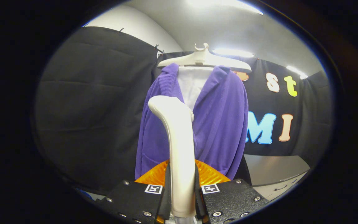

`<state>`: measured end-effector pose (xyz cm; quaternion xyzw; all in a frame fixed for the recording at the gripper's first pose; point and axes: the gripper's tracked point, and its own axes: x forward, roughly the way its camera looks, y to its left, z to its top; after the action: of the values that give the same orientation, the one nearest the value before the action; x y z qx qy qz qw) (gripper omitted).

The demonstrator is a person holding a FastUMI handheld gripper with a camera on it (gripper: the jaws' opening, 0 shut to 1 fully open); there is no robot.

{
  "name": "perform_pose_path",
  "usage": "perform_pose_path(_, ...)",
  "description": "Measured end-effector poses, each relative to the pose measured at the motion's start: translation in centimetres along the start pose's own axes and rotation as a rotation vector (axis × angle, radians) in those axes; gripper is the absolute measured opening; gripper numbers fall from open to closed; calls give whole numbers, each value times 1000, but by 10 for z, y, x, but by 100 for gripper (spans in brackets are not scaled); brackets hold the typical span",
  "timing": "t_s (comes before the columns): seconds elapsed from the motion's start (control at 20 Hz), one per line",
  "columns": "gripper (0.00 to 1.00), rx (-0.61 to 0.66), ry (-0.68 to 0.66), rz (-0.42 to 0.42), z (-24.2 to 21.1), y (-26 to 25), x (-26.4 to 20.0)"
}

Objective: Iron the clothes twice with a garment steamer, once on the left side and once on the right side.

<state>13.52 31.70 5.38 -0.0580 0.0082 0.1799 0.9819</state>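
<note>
The gripper (pixel 182 189) is clamping both fingers on the garment steamer (pixel 177 140), whose handle is rising between them. Its head is covering part of the purple garment (pixel 219 118) hanging beyond on a white hanger (pixel 204 59); the steamer's base is cut off below.
</note>
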Motion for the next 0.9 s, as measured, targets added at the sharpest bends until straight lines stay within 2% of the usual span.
perform_pose_path(0.2,31,-29,-115,-26,49,8,24)
perform_pose_path(0.45,31,-87,-179,-61,77,21,55)
perform_pose_path(0.65,31,-141,-177,-73,65,38,72)
perform_pose_path(0.9,32,-165,-127,-86,27,40,80)
